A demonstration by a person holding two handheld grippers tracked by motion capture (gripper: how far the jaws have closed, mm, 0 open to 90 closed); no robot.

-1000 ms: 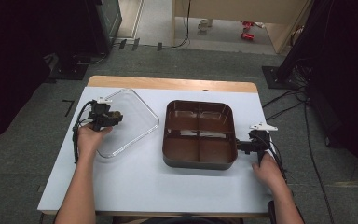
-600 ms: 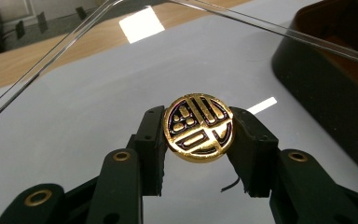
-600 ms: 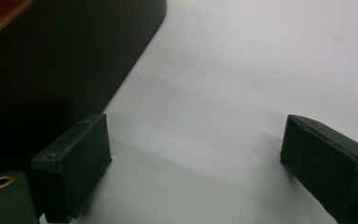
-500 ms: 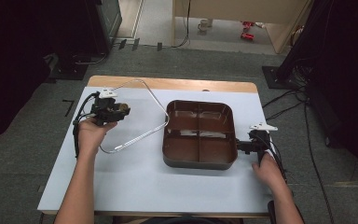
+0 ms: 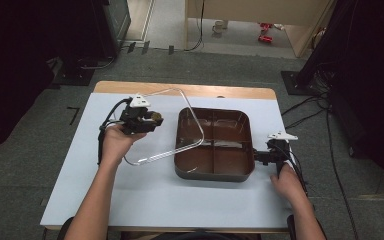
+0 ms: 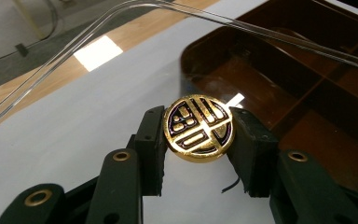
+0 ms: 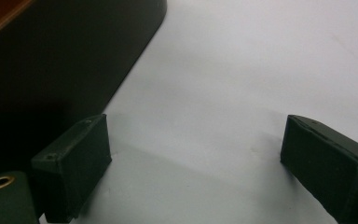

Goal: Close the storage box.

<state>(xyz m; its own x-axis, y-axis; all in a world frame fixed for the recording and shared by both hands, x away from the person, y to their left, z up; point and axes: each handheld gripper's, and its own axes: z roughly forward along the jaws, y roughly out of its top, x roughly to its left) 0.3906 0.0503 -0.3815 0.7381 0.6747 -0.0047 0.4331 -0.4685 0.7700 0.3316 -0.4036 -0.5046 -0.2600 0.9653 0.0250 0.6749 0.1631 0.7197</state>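
A clear plastic lid (image 5: 200, 137) hangs tilted above the table, its right edge over the left part of the brown divided tray (image 5: 215, 172). My left gripper (image 5: 152, 119) is shut on the lid's round gold-and-black knob (image 6: 198, 126), which sits pinched between the pads of the left gripper (image 6: 196, 137). The lid's clear rim (image 6: 121, 14) arcs across the top of the left gripper view, with the tray (image 6: 307, 93) beyond it. My right gripper (image 5: 258, 156) rests on the table against the tray's right side. In its own view the right gripper (image 7: 196, 163) is open with nothing between the jaws, beside the tray's dark wall (image 7: 51, 70).
The white tabletop (image 5: 130, 200) has a wooden strip (image 5: 220, 91) along its far edge. Cables and dark stands lie on the floor beyond and to the right. A person's forearms come in from the bottom.
My left gripper has lifted the clear lid off the table and carried it right, so its edge now overhangs the tray. The right gripper has kept still.
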